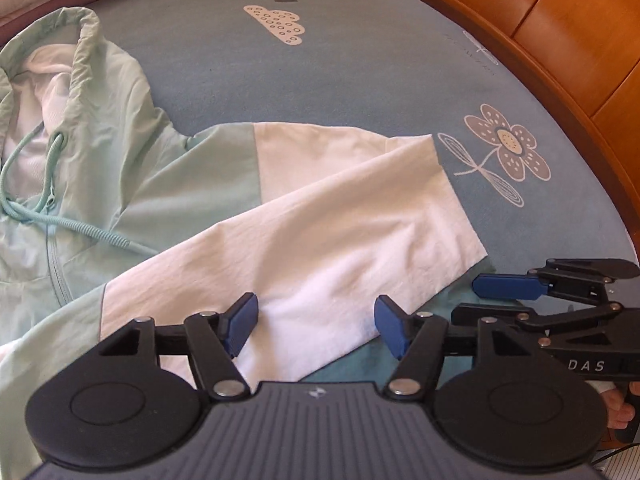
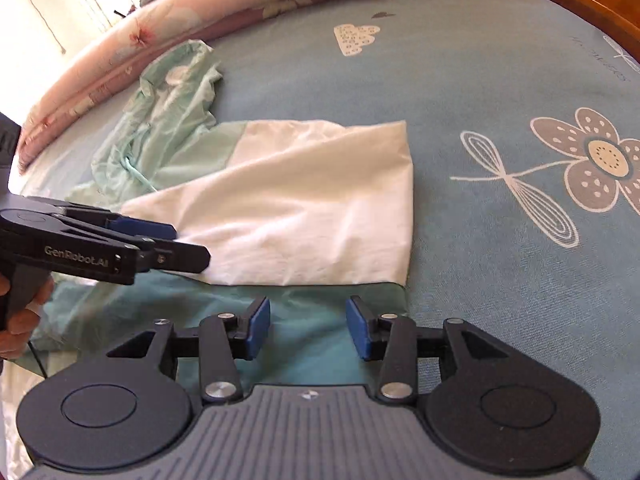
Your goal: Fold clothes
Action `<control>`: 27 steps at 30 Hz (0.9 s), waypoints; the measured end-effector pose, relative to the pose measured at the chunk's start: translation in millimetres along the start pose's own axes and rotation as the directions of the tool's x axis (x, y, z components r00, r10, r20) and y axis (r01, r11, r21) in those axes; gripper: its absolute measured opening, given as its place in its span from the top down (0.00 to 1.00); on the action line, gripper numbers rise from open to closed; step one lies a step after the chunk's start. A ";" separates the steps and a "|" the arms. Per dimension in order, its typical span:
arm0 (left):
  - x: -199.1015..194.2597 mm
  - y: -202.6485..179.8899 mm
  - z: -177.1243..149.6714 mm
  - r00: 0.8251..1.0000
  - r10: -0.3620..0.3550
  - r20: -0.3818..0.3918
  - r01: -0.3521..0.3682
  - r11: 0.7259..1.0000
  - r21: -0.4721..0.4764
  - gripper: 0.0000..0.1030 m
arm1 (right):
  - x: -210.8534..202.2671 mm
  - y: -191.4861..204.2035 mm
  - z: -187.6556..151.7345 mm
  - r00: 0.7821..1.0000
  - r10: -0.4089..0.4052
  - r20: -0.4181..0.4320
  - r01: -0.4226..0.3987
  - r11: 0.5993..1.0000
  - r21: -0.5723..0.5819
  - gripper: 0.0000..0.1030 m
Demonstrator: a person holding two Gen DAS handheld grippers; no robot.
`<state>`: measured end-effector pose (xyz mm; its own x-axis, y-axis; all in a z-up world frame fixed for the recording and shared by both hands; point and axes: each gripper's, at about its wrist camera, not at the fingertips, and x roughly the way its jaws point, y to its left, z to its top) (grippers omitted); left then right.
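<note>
A mint-green hooded jacket (image 1: 120,168) lies spread on the bed, its hood toward the far left. Its white sleeve (image 1: 320,240) is folded across the body, the cuff pointing to the near right. My left gripper (image 1: 316,316) stands open just over the white sleeve, its pads apart and pressing on nothing. In the right wrist view the same sleeve (image 2: 304,208) lies ahead, with the left gripper (image 2: 188,242) at its left edge. My right gripper (image 2: 308,328) is open over a green part of the jacket (image 2: 312,344) below the sleeve, holding nothing. It also shows in the left wrist view as the right gripper (image 1: 480,300).
The bed sheet (image 1: 360,80) is blue-grey with cloud and flower prints. A wooden bed frame (image 1: 560,40) curves along the right. A pink floral quilt (image 2: 120,52) is bunched at the far side. A person's hand (image 2: 16,336) grips the left tool's handle.
</note>
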<state>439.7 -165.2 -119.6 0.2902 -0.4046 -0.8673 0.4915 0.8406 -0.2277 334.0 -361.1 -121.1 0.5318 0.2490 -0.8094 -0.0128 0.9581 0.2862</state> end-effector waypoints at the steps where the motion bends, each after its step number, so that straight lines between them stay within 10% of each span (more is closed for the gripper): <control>1: -2.0 -0.9 1.0 1.000 0.003 0.004 -0.003 1.000 0.006 0.35 | -3.0 0.7 -1.6 1.000 -0.017 0.007 0.017 1.000 -0.012 0.54; 7: -57.5 1.2 -5.3 0.998 -0.001 0.066 -0.001 1.000 0.027 0.34 | -29.4 25.3 5.5 0.999 -0.049 0.024 0.050 0.998 -0.043 0.47; 15: -79.5 23.2 -72.1 0.979 0.204 0.013 -0.203 0.970 0.136 0.34 | 4.1 83.6 -3.6 0.997 -0.076 -0.021 0.070 0.976 -0.208 0.42; 21: -72.3 67.0 -96.2 0.985 0.170 -0.022 -0.171 0.983 -0.059 0.33 | 17.5 86.0 -13.9 0.993 -0.116 -0.035 0.105 0.969 -0.226 0.38; 27: -114.1 81.7 -98.5 0.979 0.191 0.065 -0.187 0.980 -0.064 0.32 | -9.6 125.1 2.9 0.997 -0.044 0.065 0.060 0.963 -0.264 0.38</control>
<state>365.8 -14.9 -82.8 0.4314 -0.2593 -0.8641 0.3748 0.9227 -0.0897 329.8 -244.0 -76.0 0.5861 0.1970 -0.7859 -0.2043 0.9746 0.0919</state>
